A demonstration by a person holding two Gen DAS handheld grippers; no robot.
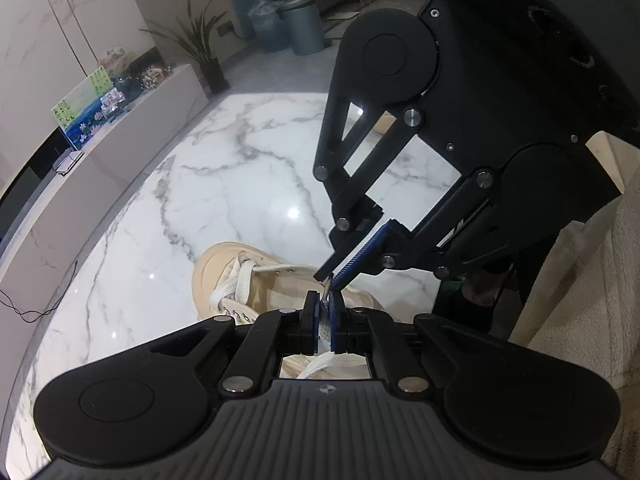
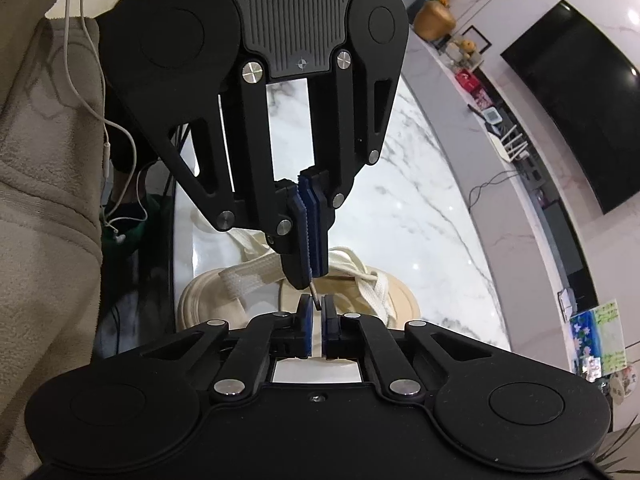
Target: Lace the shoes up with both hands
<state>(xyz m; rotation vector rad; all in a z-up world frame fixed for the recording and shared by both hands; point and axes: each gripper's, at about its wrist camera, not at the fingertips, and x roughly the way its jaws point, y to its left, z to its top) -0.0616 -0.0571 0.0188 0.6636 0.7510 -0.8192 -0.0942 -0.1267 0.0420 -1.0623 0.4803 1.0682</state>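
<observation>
Over the shoe (image 1: 256, 280) on the marble table (image 1: 224, 184), our left gripper (image 1: 325, 312) pinches the lace (image 1: 325, 330), its tip (image 2: 315, 293) pointing up into our right gripper (image 2: 318, 308), closed on it.

Home living room.
A wall TV (image 2: 576, 104), low cabinet (image 1: 120, 152), potted plant (image 1: 200, 48) and marble table (image 1: 240, 168) are showing it.

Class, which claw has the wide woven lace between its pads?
The left claw; white lace runs through it, whereas the right claw pinches only the thin tip.
</observation>
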